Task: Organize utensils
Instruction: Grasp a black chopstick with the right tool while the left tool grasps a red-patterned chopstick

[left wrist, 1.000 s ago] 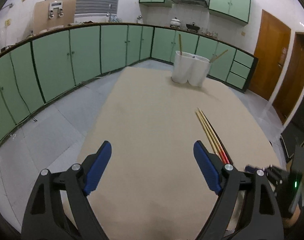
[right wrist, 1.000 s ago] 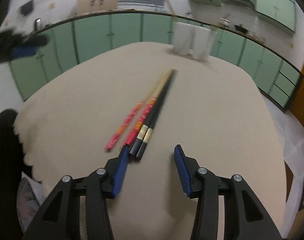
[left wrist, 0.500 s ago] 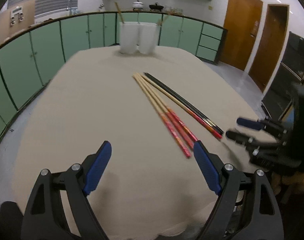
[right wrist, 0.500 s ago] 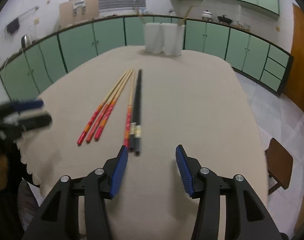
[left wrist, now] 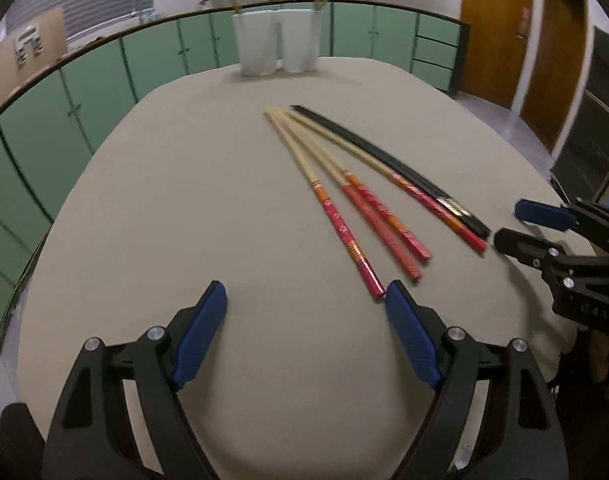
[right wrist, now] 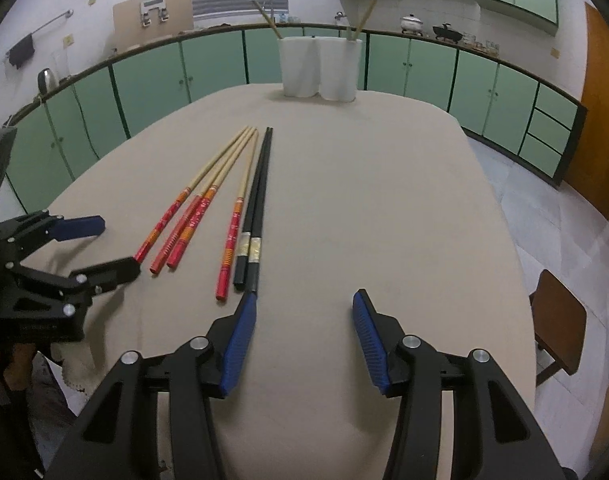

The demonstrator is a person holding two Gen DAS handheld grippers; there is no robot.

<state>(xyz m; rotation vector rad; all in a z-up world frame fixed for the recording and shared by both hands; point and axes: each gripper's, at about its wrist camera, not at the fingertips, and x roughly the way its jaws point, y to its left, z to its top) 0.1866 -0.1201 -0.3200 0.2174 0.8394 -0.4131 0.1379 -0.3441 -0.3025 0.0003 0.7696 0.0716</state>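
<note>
Right, both grippers up over the near edge of the table (right wrist: 384,184), beige cloth across it. Left gripper (left wrist: 306,300) has its blue pads spread wide, nothing between them, hovering just short of the red-handled chopsticks (left wrist: 344,216); the nearest red tip sits right by its right-hand pad (left wrist: 412,344). Right gripper (right wrist: 304,304) is also wide apart and empty, its left-hand pad (right wrist: 240,340) just at the butt ends of the black chopsticks (right wrist: 258,204). Count on the cloth: four bamboo sticks w/ red-orange handles, three fanned together on the left side, one lying alongside the black pair (left wrist: 404,168). All six point their thin tips toward the far end, tips bunched close, handles spread toward the grippers. At the far end stands the white holder (right wrist: 319,66), two joined cups, w/ a bamboo stick leaning out of each cup; same holder (left wrist: 274,42) shows in the left wrist view, well apart from the loose sticks. Each gripper shows in the other's camera: right one (left wrist: 508,224) at the right edge beside the black pair's ends, left one (right wrist: 104,246) at the left edge near the fanned red handles. Green cabinets (right wrist: 208,68) ring the room behind, and a brown stool (right wrist: 558,320) stands on the floor off the right side.
</note>
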